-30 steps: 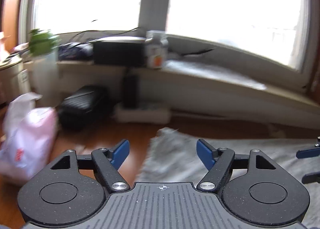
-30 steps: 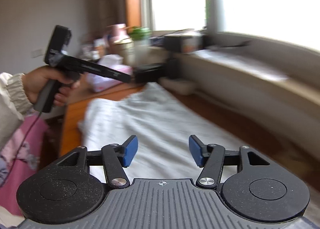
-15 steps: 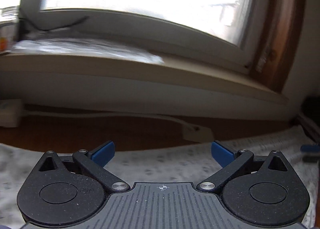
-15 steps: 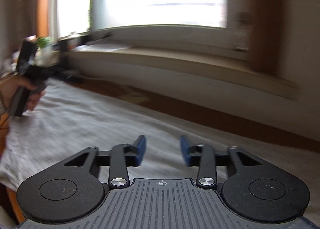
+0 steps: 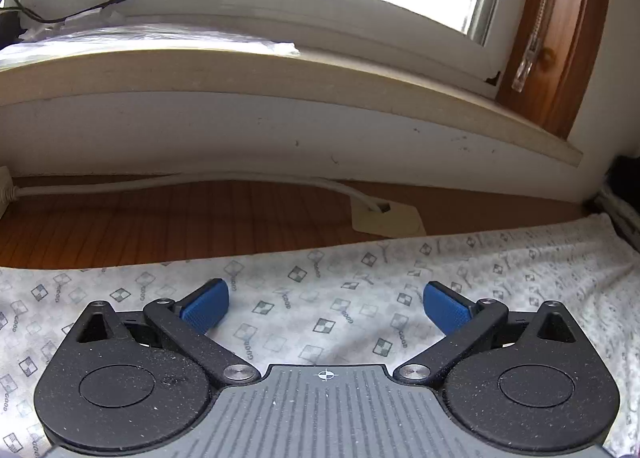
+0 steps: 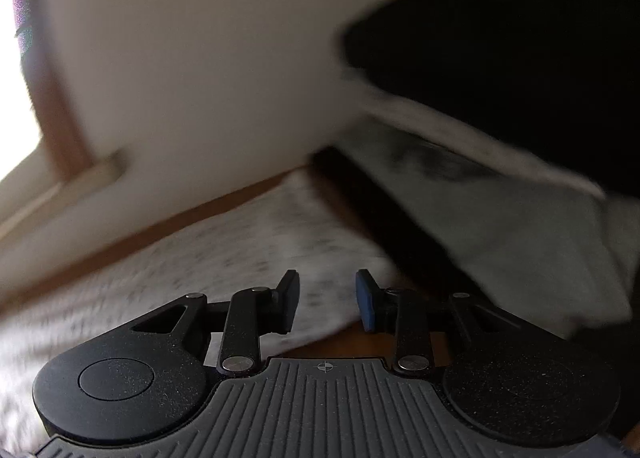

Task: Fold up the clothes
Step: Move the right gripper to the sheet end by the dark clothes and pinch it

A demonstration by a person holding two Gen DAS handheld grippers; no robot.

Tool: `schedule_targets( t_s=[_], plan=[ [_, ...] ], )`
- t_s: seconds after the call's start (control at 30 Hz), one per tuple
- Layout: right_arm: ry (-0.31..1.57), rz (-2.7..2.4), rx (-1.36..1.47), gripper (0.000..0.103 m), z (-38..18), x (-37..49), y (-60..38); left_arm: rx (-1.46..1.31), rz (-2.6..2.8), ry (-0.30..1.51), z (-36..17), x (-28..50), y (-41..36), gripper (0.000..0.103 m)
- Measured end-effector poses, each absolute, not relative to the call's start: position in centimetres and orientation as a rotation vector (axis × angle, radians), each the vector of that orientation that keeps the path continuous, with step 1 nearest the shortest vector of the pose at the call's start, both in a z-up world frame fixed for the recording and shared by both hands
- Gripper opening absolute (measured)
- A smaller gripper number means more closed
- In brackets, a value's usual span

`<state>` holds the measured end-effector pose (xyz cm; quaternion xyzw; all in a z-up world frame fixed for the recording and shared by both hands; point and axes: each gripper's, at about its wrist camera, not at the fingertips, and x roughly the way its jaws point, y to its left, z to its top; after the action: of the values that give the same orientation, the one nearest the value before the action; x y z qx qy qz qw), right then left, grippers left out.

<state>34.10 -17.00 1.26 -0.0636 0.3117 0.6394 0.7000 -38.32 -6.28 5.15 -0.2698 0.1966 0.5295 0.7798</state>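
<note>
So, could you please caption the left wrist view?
Open left gripper above patterned white cloth on a wooden floor.

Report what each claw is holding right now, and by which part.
Nothing is held. The left claw stands wide open above the patterned cloth; the right claw, narrower, has only a gap between its pads.

Cloth (image 5: 344, 290): spread flat, open room above it. Beyond its far edge, bare wood floor (image 5: 160, 217), crossed by a white cable (image 5: 120, 186) and plug (image 5: 386, 217). Behind the floor, the wall and an overhanging sill (image 5: 320, 77). At the cloth's right end, a dark blurred mass (image 6: 500, 57).
</note>
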Motion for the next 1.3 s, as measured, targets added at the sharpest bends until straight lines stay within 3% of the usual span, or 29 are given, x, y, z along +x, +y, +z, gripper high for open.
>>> schedule_targets(
  t_s=[0.3, 0.4, 0.57, 0.7, 0.77, 0.83, 0.97, 1.0, 1.03, 1.1, 1.3],
  plan=[
    [0.828, 1.378, -0.041, 0.04, 0.2, 34.9, -16.9, -0.583, 1.145, 0.424, 5.3, -38.4, -6.3, 0.103],
    [0.822, 1.431, 0.0, 0.013, 1.3, 34.4, -16.6, -0.584, 1.144, 0.422, 5.3, -38.4, -6.3, 0.103],
    [0.738, 1.488, 0.056, 0.013, 3.0, 33.1, -16.7, -0.586, 1.144, 0.418, 5.3, -38.4, -6.3, 0.103],
    [0.744, 1.491, 0.024, 0.015, 2.9, 32.2, -15.8, -0.589, 1.142, 0.413, 5.3, -38.5, -6.3, 0.103],
    [0.735, 1.435, -0.034, 0.019, 2.6, 31.8, -15.2, -0.591, 1.142, 0.411, 5.3, -38.5, -6.3, 0.103],
    [0.751, 1.401, -0.066, 0.03, 2.2, 31.9, -14.8, -0.592, 1.141, 0.409, 5.3, -38.6, -6.3, 0.103],
    [0.756, 1.384, -0.069, 0.034, 1.6, 32.0, -14.7, -0.596, 1.139, 0.404, 5.3, -38.7, -6.3, 0.103],
    [0.756, 1.397, -0.058, 0.032, 1.6, 32.0, -14.7, -0.596, 1.139, 0.403, 5.3, -38.7, -6.3, 0.103],
    [0.756, 1.411, -0.048, 0.022, 1.6, 31.9, -14.7, -0.597, 1.139, 0.402, 5.3, -38.7, -6.3, 0.103],
    [0.739, 1.434, -0.033, 0.011, 2.0, 31.4, -14.4, -0.6, 1.137, 0.396, 5.3, -38.8, -6.4, 0.103],
    [0.633, 1.598, -0.057, 0.011, 5.8, 24.4, -12.2, -0.601, 1.139, 0.394, 5.3, -38.7, -6.5, 0.103]
  ],
)
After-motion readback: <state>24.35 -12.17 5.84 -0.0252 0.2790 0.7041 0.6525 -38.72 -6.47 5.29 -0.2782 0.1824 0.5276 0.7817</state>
